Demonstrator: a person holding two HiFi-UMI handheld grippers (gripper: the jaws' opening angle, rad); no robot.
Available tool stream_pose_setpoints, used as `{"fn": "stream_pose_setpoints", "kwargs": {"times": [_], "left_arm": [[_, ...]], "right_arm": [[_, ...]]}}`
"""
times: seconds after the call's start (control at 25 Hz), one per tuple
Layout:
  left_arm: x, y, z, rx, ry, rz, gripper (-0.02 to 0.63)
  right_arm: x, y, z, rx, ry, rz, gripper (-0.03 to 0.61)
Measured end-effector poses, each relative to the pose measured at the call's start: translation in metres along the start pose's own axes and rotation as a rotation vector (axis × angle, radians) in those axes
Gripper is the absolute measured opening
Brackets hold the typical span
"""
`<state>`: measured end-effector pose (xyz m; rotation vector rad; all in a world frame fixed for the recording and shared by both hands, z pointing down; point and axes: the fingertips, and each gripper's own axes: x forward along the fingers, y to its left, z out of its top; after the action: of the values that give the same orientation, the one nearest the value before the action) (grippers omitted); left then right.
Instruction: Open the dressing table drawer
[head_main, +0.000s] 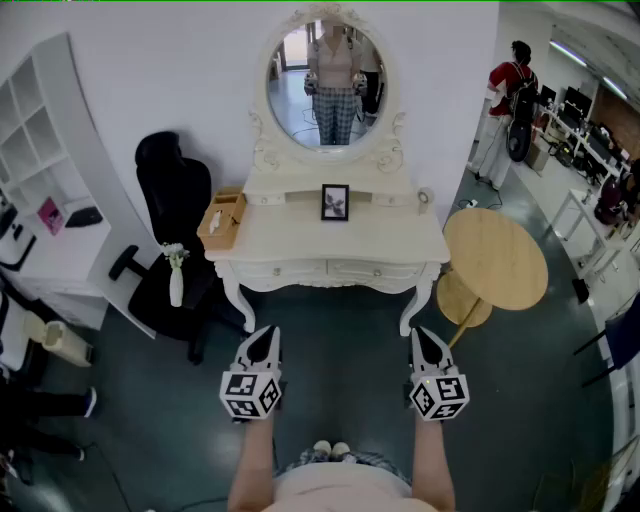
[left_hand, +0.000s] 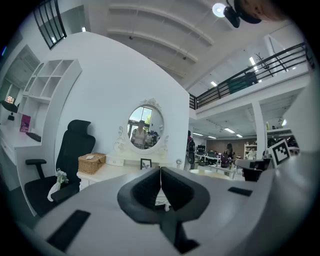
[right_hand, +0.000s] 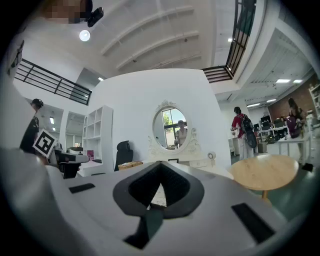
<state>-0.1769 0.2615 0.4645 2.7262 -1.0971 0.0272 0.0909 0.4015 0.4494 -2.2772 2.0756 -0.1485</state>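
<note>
Starting on the left: the left gripper (head_main: 265, 335) has its jaws pressed together with nothing between them, and it's held out level, pointing at 12 o'clock. The forearm reaches straight forward from the body, with the marker cube on the near side. The dressing-table bench (head_main: 330, 238) is well apart from it, up at 12 in the head view, and nothing is touching it yet.

There are two drawer fronts side by side in the apron under the top. The left drawer (head_main: 286, 270) is almost dead on 12 o'clock from the left gripper, maybe a hair toward 1. The right drawer (head_main: 374, 269) is next to it. Both fronts run long from 9 to 3, so I'd guess the pull has to come straight back toward 6.

The right gripper (head_main: 424, 336) is a mirror of the left one: jaws together, empty, level, forearm stretched forward. It sits further out though, roughly in line with the bench's right front leg, so the right drawer is at about 11 o'clock from it.

My read is that the left gripper has the straighter shot at a drawer. Either one would need its jaws parted before going for a knob, and the knobs are too small for me to make out from here
</note>
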Motion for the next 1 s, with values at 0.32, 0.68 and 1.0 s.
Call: {"fn": "stream_pose_setpoints", "kwargs": {"times": [0.32,0.68,1.0], "left_arm": [[0.007,-0.001,-0.001,-0.006,0.006,-0.009,0.028],[0.012,0.000,-0.005,-0.012,0.015,-0.012,0.028],[0.013,0.003,-0.011,-0.045,0.027,-0.044,0.028]], "right_arm": [[0.003,-0.002,-0.001,0.001,0.007,-0.002,0.015],[0.007,-0.003,0.000,0.026,-0.004,-0.002,0.015],[0.010,-0.001,-0.001,0.049,-0.021,0.006,0.017]]}}
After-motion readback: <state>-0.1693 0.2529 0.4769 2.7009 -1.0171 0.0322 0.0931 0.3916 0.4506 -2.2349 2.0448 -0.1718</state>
